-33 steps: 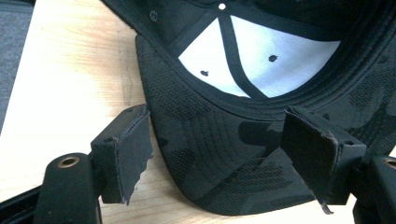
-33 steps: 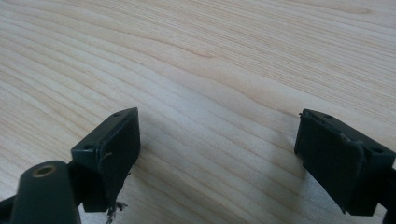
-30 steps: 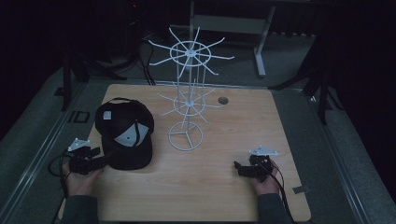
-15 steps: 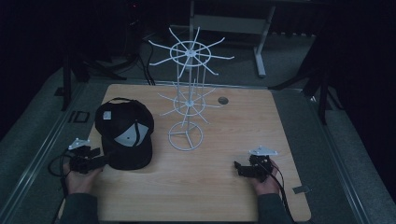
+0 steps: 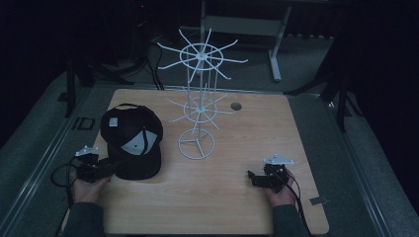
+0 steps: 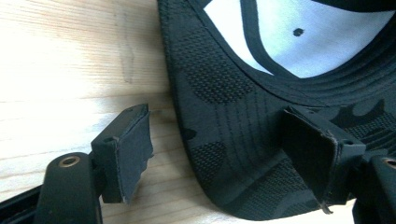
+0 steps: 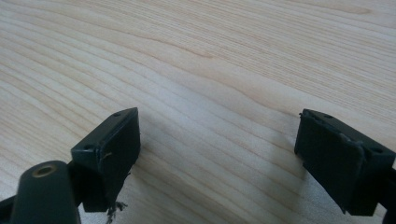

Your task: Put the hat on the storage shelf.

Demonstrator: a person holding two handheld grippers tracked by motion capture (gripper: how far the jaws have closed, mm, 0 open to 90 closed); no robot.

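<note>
A black cap (image 5: 131,140) with a white underside panel lies on the wooden table (image 5: 257,133), left of centre. My left gripper (image 5: 109,168) is at its near-left rim, open. In the left gripper view the cap's (image 6: 233,93) brim edge lies between the jaws of the left gripper (image 6: 229,154): one jaw stands over bare wood, the other over the dark fabric. A white wire rack (image 5: 197,111) with two tiers of radial arms stands on a ring base mid-table. My right gripper (image 5: 254,178) rests open at the near right, over bare wood (image 7: 210,56) in its own view (image 7: 219,149).
A small round grommet (image 5: 236,106) sits in the tabletop behind the rack. Dark floor and table legs (image 5: 276,54) lie beyond the far edge. Bare wood stretches between the rack's base and my right gripper.
My left gripper has crept slightly right, toward the cap's brim. The right gripper, cap and rack have stayed put.
</note>
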